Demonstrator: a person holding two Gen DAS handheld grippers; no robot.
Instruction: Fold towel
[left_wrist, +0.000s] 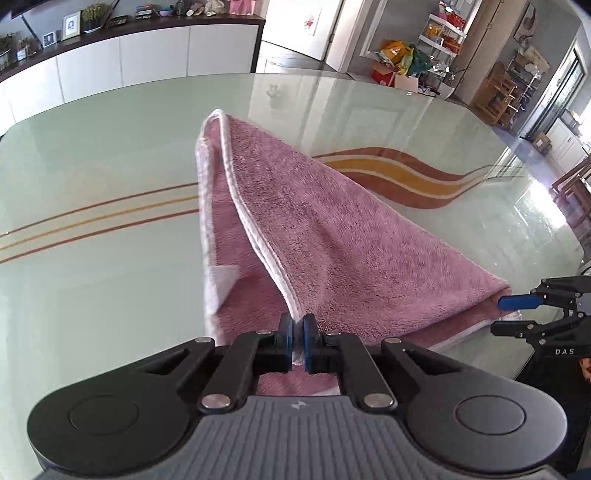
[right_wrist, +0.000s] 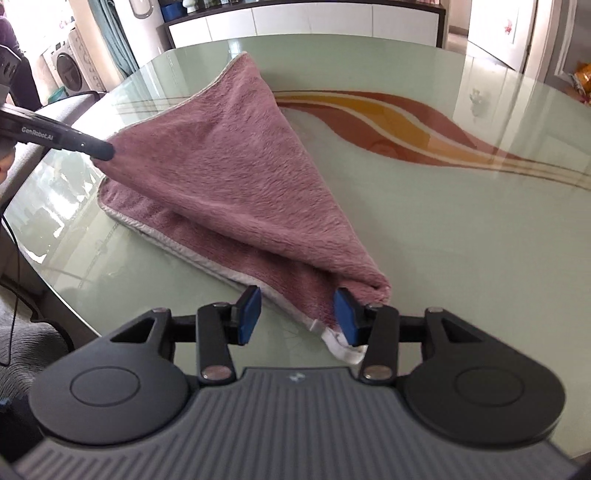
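White lettering "GenRobot.AI" runs along the black arm of the left gripper (right_wrist: 101, 150) in the right wrist view; white letters "DAS" sit on the black body of the right gripper (left_wrist: 517, 314) in the left wrist view, cut off at the frame edge; small pale logo mark on each grey ribbed gripper housing, not readable as text

Plush, matt mauve cloth towel (left_wrist: 332, 229) with white hem; glossy, reflective glass worktop (left_wrist: 92, 155); matt black plastic hand-held gripper (left_wrist: 298, 341).
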